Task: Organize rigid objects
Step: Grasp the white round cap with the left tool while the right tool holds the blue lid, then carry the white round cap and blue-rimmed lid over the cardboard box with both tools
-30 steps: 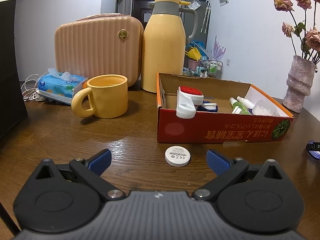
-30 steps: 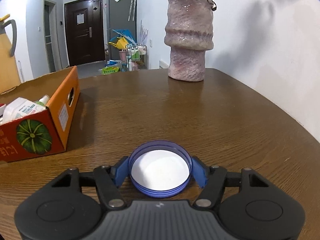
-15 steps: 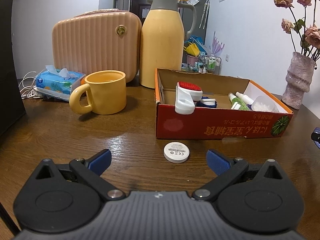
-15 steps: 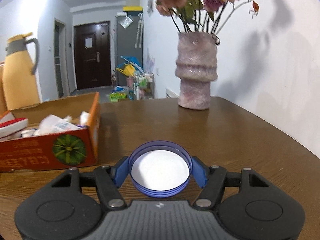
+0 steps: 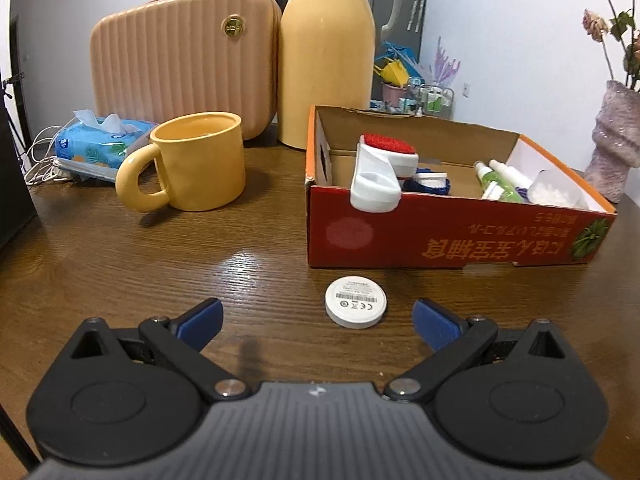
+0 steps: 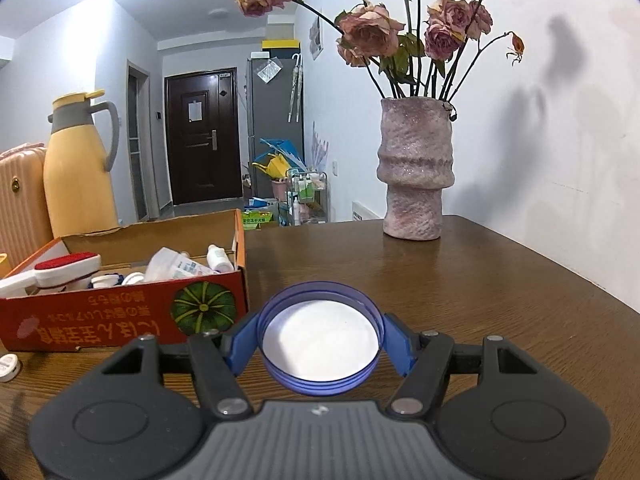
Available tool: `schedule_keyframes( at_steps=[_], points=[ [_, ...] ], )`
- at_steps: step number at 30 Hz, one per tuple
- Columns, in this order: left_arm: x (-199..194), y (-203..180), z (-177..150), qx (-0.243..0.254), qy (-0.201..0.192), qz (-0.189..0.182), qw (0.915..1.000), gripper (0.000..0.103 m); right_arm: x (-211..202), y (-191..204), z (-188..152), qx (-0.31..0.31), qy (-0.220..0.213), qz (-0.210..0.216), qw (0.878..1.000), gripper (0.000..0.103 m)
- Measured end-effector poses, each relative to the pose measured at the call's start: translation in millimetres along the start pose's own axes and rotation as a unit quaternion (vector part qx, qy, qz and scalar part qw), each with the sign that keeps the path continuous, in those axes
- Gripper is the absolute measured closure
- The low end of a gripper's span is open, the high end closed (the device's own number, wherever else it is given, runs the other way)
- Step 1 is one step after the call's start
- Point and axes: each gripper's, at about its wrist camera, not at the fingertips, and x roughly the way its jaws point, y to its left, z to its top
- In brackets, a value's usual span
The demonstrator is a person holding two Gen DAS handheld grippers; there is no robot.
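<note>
A round white disc lies flat on the wooden table, just in front of the red cardboard box. My left gripper is open, its blue pads wide apart, with the disc just ahead between them, closer to the right pad. In the right wrist view my right gripper is shut on a blue-rimmed lid with a white inside, held above the table to the right of the box. The disc shows at the far left edge there.
The box holds a red-and-white brush, small bottles and other bits. A yellow mug, a tissue pack, a ribbed pink case and a yellow jug stand behind. A vase of dried roses is at the far right.
The left gripper moved closer to the white disc and dipped slightly. The right gripper rose with the lid and tilted up, bringing the box, jug and flowers into its view.
</note>
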Motion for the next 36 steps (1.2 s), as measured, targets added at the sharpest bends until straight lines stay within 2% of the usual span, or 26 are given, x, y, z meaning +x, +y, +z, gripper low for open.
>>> schedule_keyframes(
  at_steps=[5,10,16,19,21,29,36],
  points=[
    [8,-7,2,0.014,-0.005,0.007,0.9999,0.003,-2,2,0,-0.001,-0.002,0.002,1.0,0.038],
    [17,-15,3,0.026,0.006,0.008,0.9996,0.013,-2,1,-1,0.003,-0.004,0.006,1.0,0.038],
    [32,-19,5,0.025,0.028,-0.007,0.9993,0.04,-2,1,-1,0.0,-0.006,0.008,1.0,0.038],
    [32,-19,4,0.028,0.026,-0.008,0.9992,0.051,-3,1,-1,0.0,-0.007,0.01,1.0,0.038],
    [30,-20,4,0.032,0.023,-0.011,0.9991,0.063,-2,2,0,-0.002,-0.007,0.011,1.0,0.038],
    [26,-20,3,0.036,0.019,-0.008,0.9991,0.063,-5,5,-1,-0.01,-0.014,0.012,1.0,0.038],
    [9,-14,6,0.025,-0.016,0.004,0.9996,0.063,-12,10,-1,-0.007,-0.027,0.026,0.999,0.038]
  ],
)
